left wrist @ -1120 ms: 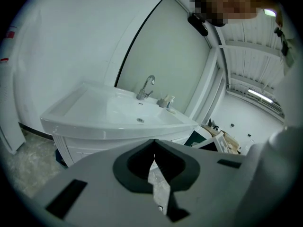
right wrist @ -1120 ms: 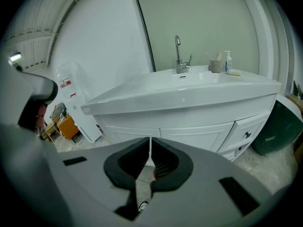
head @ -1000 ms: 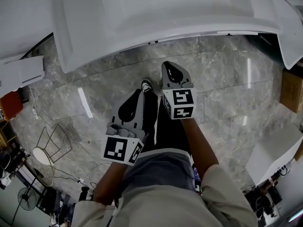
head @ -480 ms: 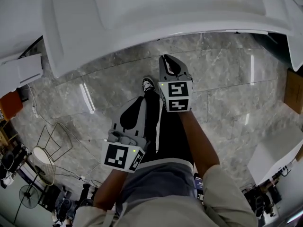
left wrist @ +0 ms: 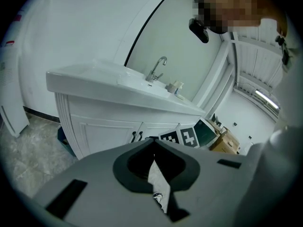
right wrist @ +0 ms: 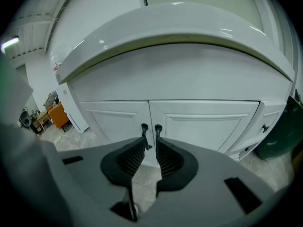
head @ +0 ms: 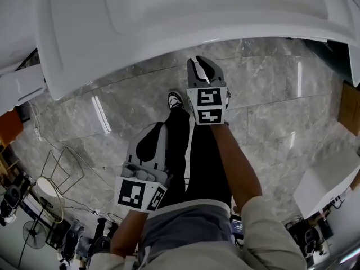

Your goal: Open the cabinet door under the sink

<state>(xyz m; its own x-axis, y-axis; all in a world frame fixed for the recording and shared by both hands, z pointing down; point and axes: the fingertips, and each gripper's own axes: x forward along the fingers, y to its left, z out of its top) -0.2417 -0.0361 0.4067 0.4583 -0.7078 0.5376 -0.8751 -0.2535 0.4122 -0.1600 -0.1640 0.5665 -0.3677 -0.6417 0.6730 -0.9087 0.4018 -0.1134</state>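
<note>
- At the far left of the head view, a wire stand (head: 63,167) and loose cables lie on the marble floor (head: 112,108) and crowd that edge. The floor between them and the person's legs is bare.
- The left gripper (head: 163,125) hangs low beside the person's leg, well back from the sink counter (head: 169,27). In its own view its jaws meet tip to tip, with nothing clamped between them.
- A shoe (head: 175,100) shows just ahead of the left gripper and just left of the right one.
- The right gripper (head: 200,61) is farther forward, with its tips close under the counter's overhanging front edge. There is open floor to its right.
- In the right gripper view the jaws have just been opening and stand a narrow gap apart. The pads are bare and nothing is between them.
- That gap lines up with the seam between the left door (right wrist: 118,122) and the right door (right wrist: 203,124), both closed under the counter.
- The left handle (right wrist: 144,132) and right handle (right wrist: 157,129) are dark and stand upright on either side of the seam, just beyond the jaw tips. Whether the left one touches a tip I cannot tell.
- Right of the doors, a dark bin (right wrist: 279,131) stands by the cabinet's corner.
- At the head view's far right, a white box (head: 326,179) borders the floor.
</note>
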